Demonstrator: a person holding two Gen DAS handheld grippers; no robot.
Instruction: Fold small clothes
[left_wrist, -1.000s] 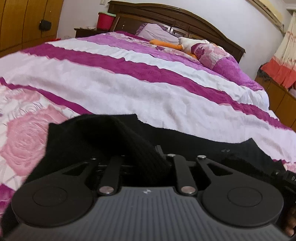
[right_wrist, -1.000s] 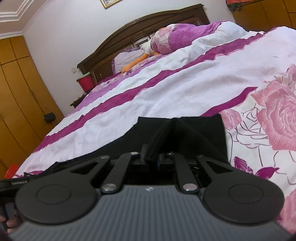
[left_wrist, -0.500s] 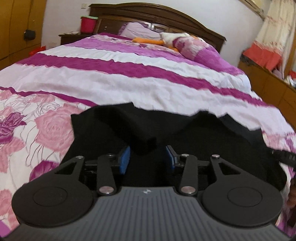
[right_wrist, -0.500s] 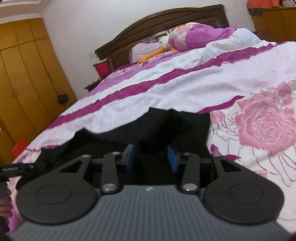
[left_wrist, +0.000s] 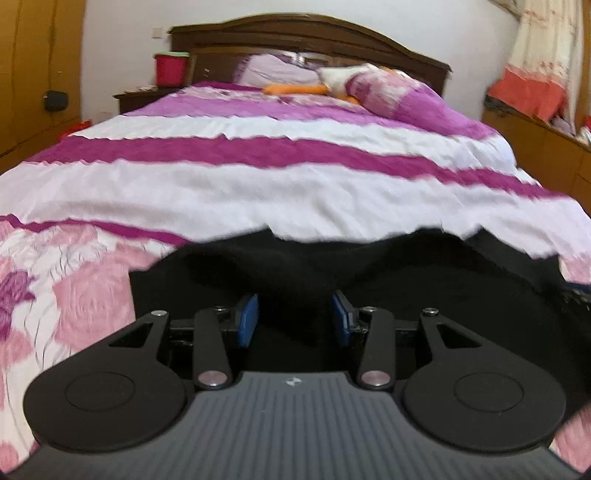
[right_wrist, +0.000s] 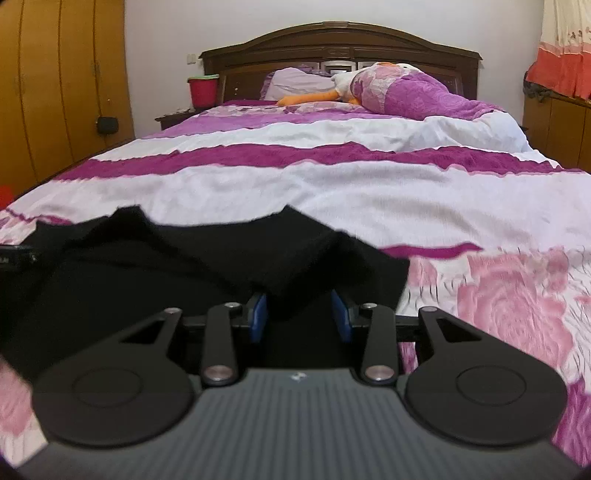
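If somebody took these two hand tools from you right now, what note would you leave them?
Left gripper: jaws have just opened, a fold of the black garment lies loose between the blue pads.
Right gripper: also just released, cloth between its pads, not pinched.
The garment lies on the flowered bedspread at the foot of the bed.
Done: one fold laid down, it seems.
Left: check the shape, fold again if needed.

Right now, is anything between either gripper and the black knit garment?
Nothing visible: the black knit garment lies on the striped floral bedspread, its folds between the open left gripper and right gripper.
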